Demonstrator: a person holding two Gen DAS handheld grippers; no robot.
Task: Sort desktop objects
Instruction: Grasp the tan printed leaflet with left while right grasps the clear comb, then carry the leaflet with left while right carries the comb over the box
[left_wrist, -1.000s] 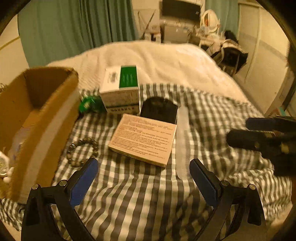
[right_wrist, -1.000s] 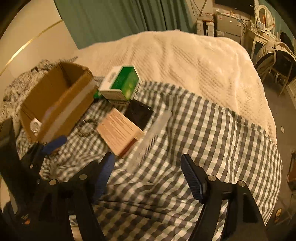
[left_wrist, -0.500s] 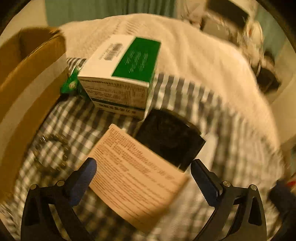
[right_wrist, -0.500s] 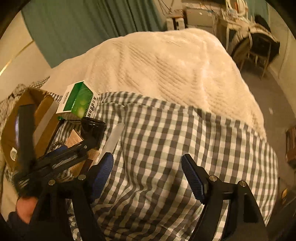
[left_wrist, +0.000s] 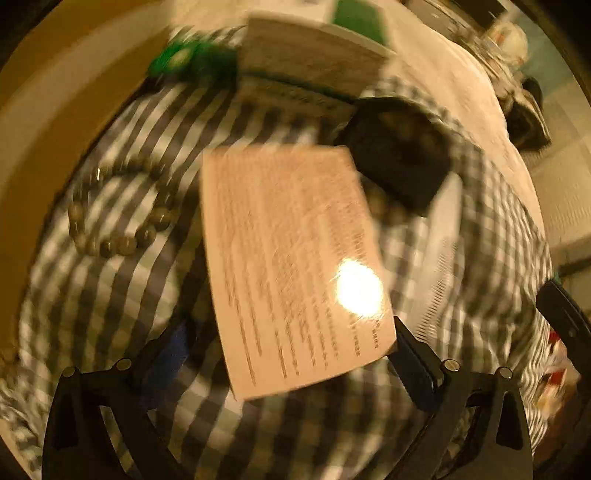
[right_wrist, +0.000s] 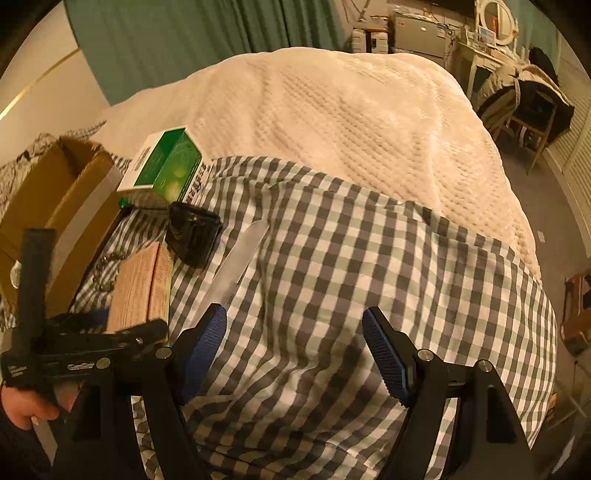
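A flat tan box with printed text (left_wrist: 291, 258) lies on the checked cloth (left_wrist: 110, 295). My left gripper (left_wrist: 291, 354) is open and straddles its near end, one finger on each side. The tan box also shows in the right wrist view (right_wrist: 142, 284). Around it lie a bead bracelet (left_wrist: 114, 210), a black pouch (left_wrist: 399, 155), a clear comb (left_wrist: 439, 266), a green-and-white box (left_wrist: 314, 55) and a small green item (left_wrist: 184, 59). My right gripper (right_wrist: 295, 347) is open and empty above the bare cloth (right_wrist: 369, 258).
A cardboard box (right_wrist: 55, 199) stands at the left of the objects, its wall close beside the bracelet (left_wrist: 33, 147). A cream bedspread (right_wrist: 332, 122) lies beyond the cloth. Furniture and a chair (right_wrist: 528, 107) stand at the far right.
My left gripper has moved forward and down onto the tan box, whose near end now lies between the open fingers. My right gripper has stayed nearly still.
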